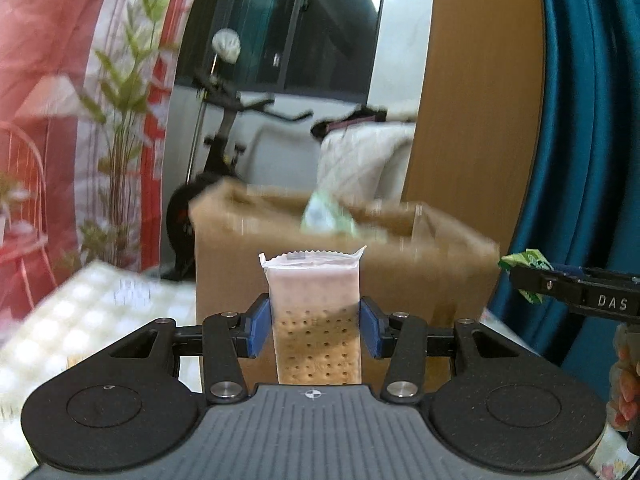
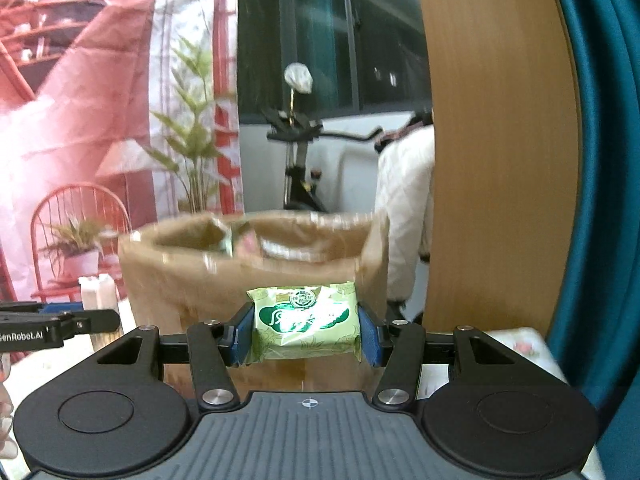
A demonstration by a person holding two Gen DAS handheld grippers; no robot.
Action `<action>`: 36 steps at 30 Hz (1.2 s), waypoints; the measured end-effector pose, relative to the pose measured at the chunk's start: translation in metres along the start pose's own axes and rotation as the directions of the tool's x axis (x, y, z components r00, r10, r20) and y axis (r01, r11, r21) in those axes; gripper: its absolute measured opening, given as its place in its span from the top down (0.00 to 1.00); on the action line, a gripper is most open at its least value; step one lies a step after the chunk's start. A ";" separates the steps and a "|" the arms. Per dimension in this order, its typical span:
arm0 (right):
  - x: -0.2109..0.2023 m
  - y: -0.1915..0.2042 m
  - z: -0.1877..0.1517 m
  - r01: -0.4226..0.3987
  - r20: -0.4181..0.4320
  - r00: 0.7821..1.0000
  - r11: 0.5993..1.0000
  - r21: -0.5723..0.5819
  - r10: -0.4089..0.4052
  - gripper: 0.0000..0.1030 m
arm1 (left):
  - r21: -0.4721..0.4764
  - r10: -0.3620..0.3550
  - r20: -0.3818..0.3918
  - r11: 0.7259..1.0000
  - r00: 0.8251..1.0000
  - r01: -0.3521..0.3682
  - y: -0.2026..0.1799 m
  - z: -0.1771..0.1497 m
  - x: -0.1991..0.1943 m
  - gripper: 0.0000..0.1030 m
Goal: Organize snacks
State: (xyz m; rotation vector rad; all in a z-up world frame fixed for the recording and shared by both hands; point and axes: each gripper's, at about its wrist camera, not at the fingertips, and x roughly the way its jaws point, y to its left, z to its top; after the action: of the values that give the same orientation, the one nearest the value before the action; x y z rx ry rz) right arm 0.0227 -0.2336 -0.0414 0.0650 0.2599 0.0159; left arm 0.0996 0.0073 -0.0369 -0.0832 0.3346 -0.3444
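While both grippers are raised in front of an open brown cardboard box (image 1: pixel 400 276), each grips one snack. Left gripper (image 1: pixel 316 330): blue pads clenched on a clear-wrapped pack of pale, dotted crackers (image 1: pixel 316 320), held upright w/ its crimped top edge above the pads, just in front of the box wall. Right gripper (image 2: pixel 307 332): blue pads pressed on both ends of a light-green foil snack packet (image 2: pixel 306 322) w/ a dark-green logo, held level, also in front of the box. In the left view the right gripper's black finger comes in from the right edge, green packet at its tip, well apart from the cracker pack. In the right view the left gripper's black finger shows at the left edge. Inside the box, blurred, a pale-green wrapper (image 1: pixel 326 214) pokes above the rim. The box sits on a table w/ a pale patterned cloth (image 1: pixel 80 308). Behind: black exercise bike (image 2: pixel 296 152), wooden panel (image 2: pixel 492 140), teal curtain (image 2: pixel 604 160), red-and-white printed backdrop (image 2: pixel 80 100).
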 end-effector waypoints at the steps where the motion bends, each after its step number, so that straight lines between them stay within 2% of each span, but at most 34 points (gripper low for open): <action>1: 0.003 -0.001 0.009 -0.005 0.013 1.000 1.000 -0.005 0.005 0.52 | 0.004 -0.004 0.019 1.000 1.000 0.004 0.000 0.010 0.001 0.52; 5: 0.020 -0.002 0.042 -0.021 0.043 0.999 0.999 -0.036 0.023 0.52 | 0.010 -0.016 0.059 1.000 0.998 0.015 0.001 0.049 0.012 0.52; 9: 0.056 0.002 0.065 -0.032 0.031 0.999 0.996 -0.085 0.035 0.52 | 0.026 -0.019 0.071 1.000 0.997 0.018 0.005 0.085 0.035 0.52; 14: 0.108 0.003 0.077 -0.030 -0.009 1.000 0.996 -0.086 0.029 0.52 | 0.052 0.007 0.021 0.999 1.000 -0.008 0.013 0.113 0.079 0.53; 19: 0.144 0.002 0.071 -0.010 -0.070 0.998 0.997 -0.075 0.005 0.52 | 0.075 0.032 -0.036 0.997 0.999 -0.030 0.019 0.118 0.113 0.53; 27: 0.162 0.005 0.054 0.005 -0.137 0.990 0.999 -0.049 -0.011 0.50 | 0.062 0.054 -0.138 0.997 0.989 -0.046 0.037 0.103 0.135 0.52; 28: 0.162 0.006 0.053 0.009 -0.141 0.990 0.999 -0.051 -0.016 0.47 | 0.057 0.049 -0.138 0.998 0.989 -0.041 0.039 0.102 0.133 0.51; 30: 0.160 0.006 0.052 0.019 -0.149 0.989 0.999 -0.041 -0.025 0.42 | 0.057 0.041 -0.135 0.998 0.990 -0.033 0.040 0.102 0.127 0.37; 31: 0.158 0.006 0.052 0.016 -0.149 0.989 0.999 -0.027 -0.020 0.39 | 0.063 0.040 -0.131 0.998 0.991 -0.032 0.040 0.103 0.123 0.33; 33: 0.151 0.005 0.054 0.015 -0.148 0.989 1.000 -0.002 -0.016 0.29 | 0.081 0.035 -0.121 0.996 0.992 -0.025 0.035 0.104 0.114 0.22; 35: 0.142 0.008 0.057 0.016 -0.139 0.990 1.000 0.012 -0.014 0.15 | 0.115 0.037 -0.104 0.993 0.994 -0.025 0.030 0.107 0.103 0.16; 36: 0.139 0.008 0.060 0.018 -0.136 0.991 1.000 0.015 -0.016 0.13 | 0.129 0.043 -0.096 0.991 0.994 -0.030 0.026 0.109 0.101 0.15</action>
State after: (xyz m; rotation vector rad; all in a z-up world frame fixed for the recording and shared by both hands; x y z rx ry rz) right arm 0.1719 -0.2255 -0.0188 0.0784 0.3964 0.0014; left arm 0.2337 0.0000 0.0309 0.0652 0.4110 -0.3336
